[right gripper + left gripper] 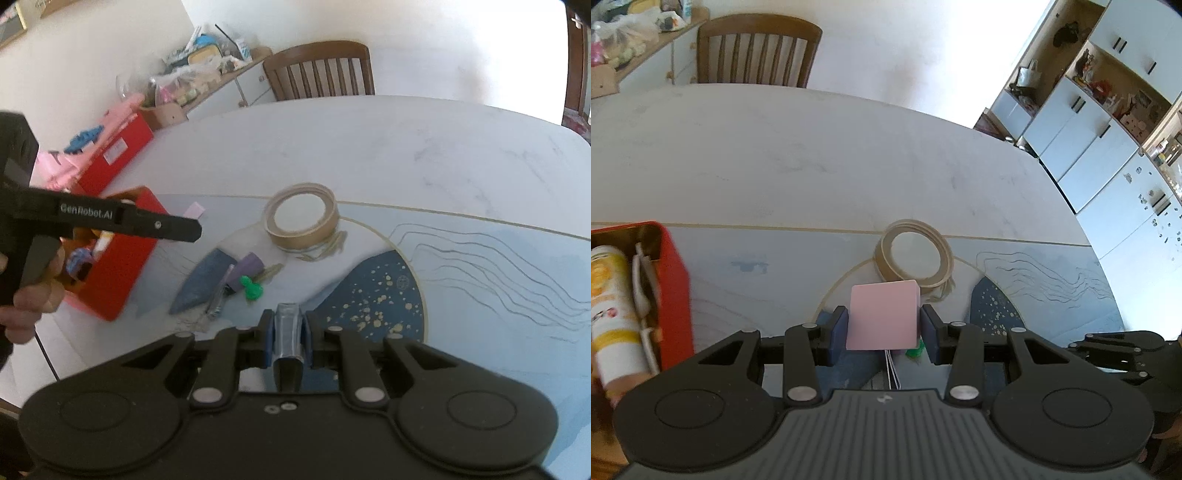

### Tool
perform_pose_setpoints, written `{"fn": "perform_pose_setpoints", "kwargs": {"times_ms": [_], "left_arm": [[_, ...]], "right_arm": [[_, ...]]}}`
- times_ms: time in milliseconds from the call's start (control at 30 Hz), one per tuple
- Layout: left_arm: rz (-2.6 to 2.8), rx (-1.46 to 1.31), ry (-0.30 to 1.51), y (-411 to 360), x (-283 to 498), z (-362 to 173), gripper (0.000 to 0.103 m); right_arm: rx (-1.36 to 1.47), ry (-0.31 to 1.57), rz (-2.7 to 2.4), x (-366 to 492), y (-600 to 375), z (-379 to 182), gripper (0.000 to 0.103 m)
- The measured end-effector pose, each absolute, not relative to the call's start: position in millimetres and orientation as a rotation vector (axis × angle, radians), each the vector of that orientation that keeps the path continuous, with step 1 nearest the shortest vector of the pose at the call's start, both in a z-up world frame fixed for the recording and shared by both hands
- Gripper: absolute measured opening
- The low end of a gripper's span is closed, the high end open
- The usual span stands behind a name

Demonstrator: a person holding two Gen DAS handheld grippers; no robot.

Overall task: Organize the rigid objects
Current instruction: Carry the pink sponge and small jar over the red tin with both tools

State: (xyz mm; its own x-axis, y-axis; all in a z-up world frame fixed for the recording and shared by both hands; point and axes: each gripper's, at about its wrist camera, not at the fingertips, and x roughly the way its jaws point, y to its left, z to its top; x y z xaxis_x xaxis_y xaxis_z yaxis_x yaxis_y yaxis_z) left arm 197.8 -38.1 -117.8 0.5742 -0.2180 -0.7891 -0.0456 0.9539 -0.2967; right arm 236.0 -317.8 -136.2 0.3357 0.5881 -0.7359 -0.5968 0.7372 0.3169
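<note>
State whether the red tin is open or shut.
Open: the red tin has no lid on, and a white and yellow bottle lies inside.

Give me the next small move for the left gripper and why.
Probably carry the pink block left to the open red box and release. The left gripper is shut on it, the block hangs clear of the table, and the box already holds sorted items.
</note>
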Motion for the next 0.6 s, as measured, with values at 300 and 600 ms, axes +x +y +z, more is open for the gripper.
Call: {"fn": "perform_pose_setpoints", "kwargs": {"times_ms": [300, 600], "left_arm": [[-0.049, -0.250, 0.924, -35, 158, -94, 0.041], [-0.015, -0.239, 0.895, -10, 121, -79, 0.041]], "right_arm": [[-0.008, 0.916, 0.784, 210, -310, -109, 0.015], [-0.011, 0.868, 0.832, 183, -279, -87, 0.015]]}}
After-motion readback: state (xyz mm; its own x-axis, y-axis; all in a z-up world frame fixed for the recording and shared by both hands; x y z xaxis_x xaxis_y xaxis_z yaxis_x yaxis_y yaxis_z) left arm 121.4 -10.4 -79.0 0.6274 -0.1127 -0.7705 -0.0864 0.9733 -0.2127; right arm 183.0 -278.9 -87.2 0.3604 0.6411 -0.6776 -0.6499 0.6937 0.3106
